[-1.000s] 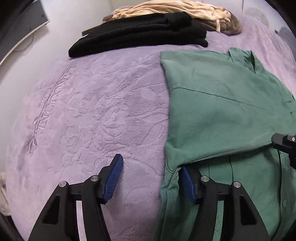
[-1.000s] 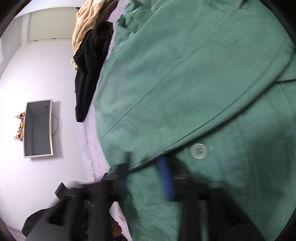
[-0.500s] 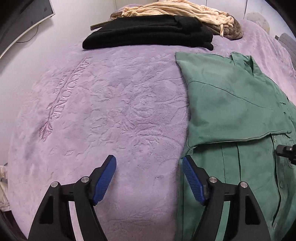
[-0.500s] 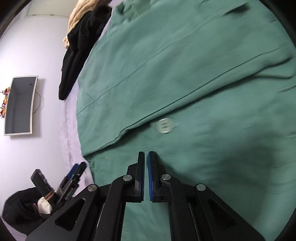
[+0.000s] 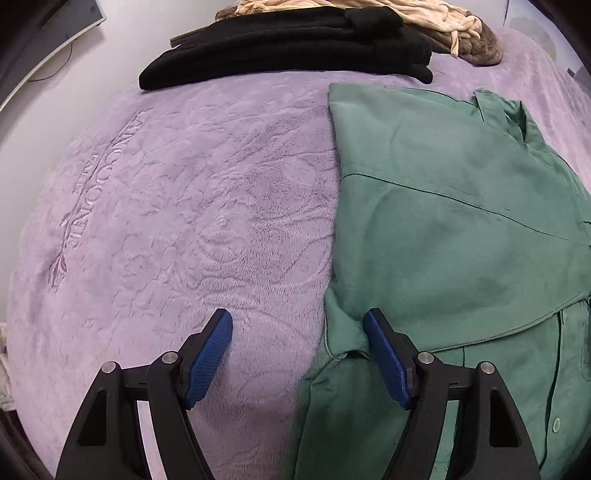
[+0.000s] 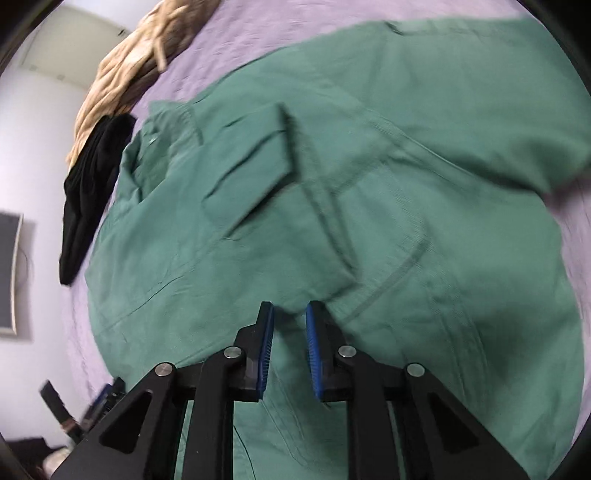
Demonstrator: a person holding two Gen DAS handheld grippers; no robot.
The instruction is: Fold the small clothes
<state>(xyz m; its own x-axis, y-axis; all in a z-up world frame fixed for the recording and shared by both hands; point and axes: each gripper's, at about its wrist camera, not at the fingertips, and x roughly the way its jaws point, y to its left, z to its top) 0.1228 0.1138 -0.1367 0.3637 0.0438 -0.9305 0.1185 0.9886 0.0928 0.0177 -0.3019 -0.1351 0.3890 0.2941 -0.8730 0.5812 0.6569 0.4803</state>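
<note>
A green button-up shirt (image 5: 454, 229) lies on a lilac bedspread (image 5: 192, 221), its left side folded over its front. My left gripper (image 5: 297, 332) is open and empty, low over the shirt's left edge; its right finger (image 5: 384, 354) is at the fold and its left finger over bare bedspread. In the right wrist view the shirt (image 6: 369, 184) fills the frame. My right gripper (image 6: 290, 325) hangs just above the shirt's front, its jaws a narrow gap apart and holding nothing.
Folded black clothes (image 5: 295, 40) and a heap of beige cloth (image 5: 424, 18) lie at the far end of the bed. They also show in the right wrist view as black clothes (image 6: 92, 192) and beige cloth (image 6: 125, 70). A wall screen (image 6: 9, 273) hangs at left.
My right gripper has opened a little from shut and swung to face up the shirt. My left gripper has dropped forward onto the shirt's left edge, still open.
</note>
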